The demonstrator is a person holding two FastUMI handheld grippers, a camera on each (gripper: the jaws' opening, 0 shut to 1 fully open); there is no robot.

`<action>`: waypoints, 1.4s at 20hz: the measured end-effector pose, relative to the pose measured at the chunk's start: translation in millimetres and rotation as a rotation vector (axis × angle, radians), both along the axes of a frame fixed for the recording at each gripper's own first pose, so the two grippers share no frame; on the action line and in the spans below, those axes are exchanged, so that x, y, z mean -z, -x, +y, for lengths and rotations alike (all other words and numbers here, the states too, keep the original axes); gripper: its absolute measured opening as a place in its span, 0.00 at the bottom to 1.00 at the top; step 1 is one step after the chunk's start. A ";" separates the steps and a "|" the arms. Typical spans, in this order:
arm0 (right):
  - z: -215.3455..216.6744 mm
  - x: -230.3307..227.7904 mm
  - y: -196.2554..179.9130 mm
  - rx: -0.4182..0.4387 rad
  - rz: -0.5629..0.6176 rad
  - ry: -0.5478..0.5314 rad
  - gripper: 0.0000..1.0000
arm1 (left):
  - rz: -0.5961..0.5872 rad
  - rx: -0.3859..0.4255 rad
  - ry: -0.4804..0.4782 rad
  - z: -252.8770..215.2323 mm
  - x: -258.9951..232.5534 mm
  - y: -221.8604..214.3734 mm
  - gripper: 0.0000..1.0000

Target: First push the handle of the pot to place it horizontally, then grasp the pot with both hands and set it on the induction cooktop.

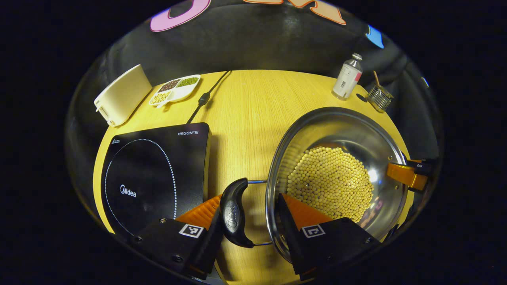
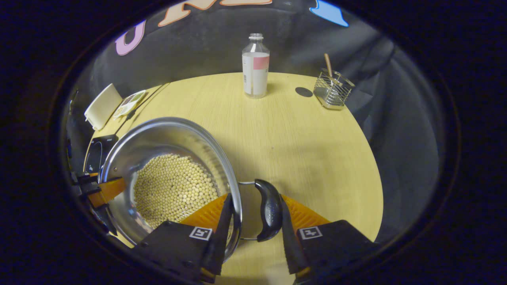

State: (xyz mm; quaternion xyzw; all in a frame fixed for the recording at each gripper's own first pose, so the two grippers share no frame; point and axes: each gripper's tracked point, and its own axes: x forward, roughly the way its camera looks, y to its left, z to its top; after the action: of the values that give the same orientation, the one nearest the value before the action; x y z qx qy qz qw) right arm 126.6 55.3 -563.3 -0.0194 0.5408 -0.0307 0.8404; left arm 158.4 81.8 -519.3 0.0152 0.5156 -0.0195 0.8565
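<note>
Steel pot — yellow beans inside.

Our left gripper is low and level, jaws parted, one finger outside the pot's near handle, the other over the rim inside the pot. Right gripper mirrors it at the opposite handle, jaws parted, one finger inside the rim, one touching the handle's outer side.
</note>
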 end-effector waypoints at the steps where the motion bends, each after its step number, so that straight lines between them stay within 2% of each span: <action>1: 0.2 -1.5 2.3 -0.006 -0.010 0.004 0.60 | 0.005 -0.004 0.011 -0.9 0.7 0.9 0.74; 7: 1.4 0.6 3.0 -0.060 -0.023 0.008 0.60 | -0.012 0.014 0.031 -2.5 1.9 1.1 0.70; 9: 1.2 -0.6 2.8 -0.033 -0.021 0.009 0.60 | -0.022 0.022 0.028 -1.9 1.5 -0.5 0.71; 10: 2.6 -1.9 3.8 -0.023 -0.015 0.006 0.64 | -0.002 0.003 0.027 -1.1 1.5 3.6 0.70; 11: 1.6 -5.2 5.3 -0.019 -0.007 0.006 0.60 | 0.038 -0.034 0.044 -1.7 2.5 13.0 0.68; 13: -0.9 -13.0 13.5 -0.022 -0.020 -0.001 0.55 | 0.031 -0.098 0.099 -9.0 -9.2 25.3 0.66; 14: -2.8 -18.2 17.4 -0.031 -0.035 -0.005 0.55 | 0.019 -0.103 0.107 -10.1 -14.9 29.1 0.64; 23: 6.1 -44.6 37.1 -0.065 -0.039 -0.081 0.55 | -0.009 -0.116 0.065 -3.4 -48.7 57.7 0.63; 26: 21.8 -50.4 41.8 -0.108 -0.044 -0.134 0.55 | -0.024 -0.139 0.028 10.3 -65.6 73.3 0.63; 27: 29.3 -51.5 44.2 -0.116 -0.043 -0.156 0.58 | -0.028 -0.156 0.011 18.5 -72.9 79.5 0.63; 28: 37.9 -53.2 45.4 -0.124 -0.043 -0.177 0.55 | -0.033 -0.165 -0.005 25.3 -78.9 84.5 0.63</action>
State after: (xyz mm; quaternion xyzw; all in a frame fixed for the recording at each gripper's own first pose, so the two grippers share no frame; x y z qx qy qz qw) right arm 81.2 93.2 -510.2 0.0221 0.5209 0.0687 0.8505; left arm 73.9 107.1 -440.4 -0.0247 0.5011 0.0527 0.8634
